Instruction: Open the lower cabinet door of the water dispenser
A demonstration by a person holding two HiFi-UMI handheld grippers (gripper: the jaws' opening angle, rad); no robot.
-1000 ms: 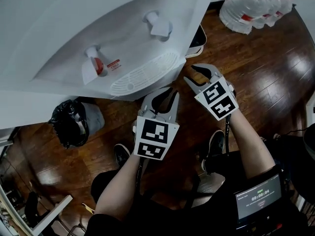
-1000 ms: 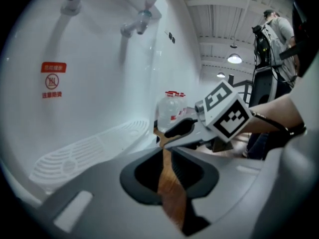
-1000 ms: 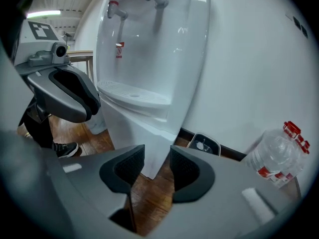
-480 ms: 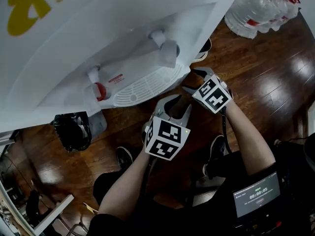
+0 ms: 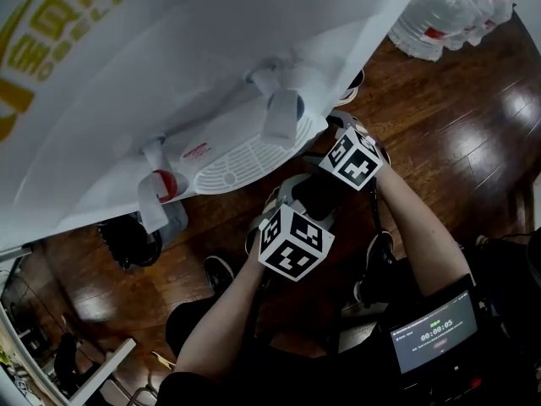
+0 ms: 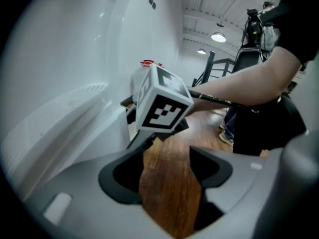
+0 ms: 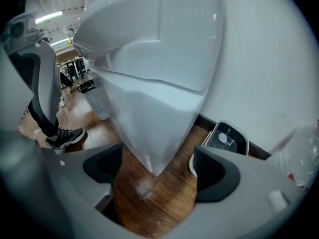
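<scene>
Jaws of the left gripper (image 6: 167, 171) stand spread, just opened, with only floor (image 6: 169, 198) between them. The right gripper (image 7: 157, 176), likewise just opened and empty, is the nearer one: the water dispenser (image 7: 149, 49) presents the upright corner edge of its lower cabinet (image 7: 154, 128) straight ahead, beyond the jaws. Door seam not discernible.

A ceiling lamp (image 6: 218, 37) glowed overhead, and pale glare patches lay on the dark wooden floor (image 5: 473, 134). Both gripper views bulged fisheye-wise with black corners, and the white dispenser (image 7: 159, 83) looked soft and washed out.
</scene>
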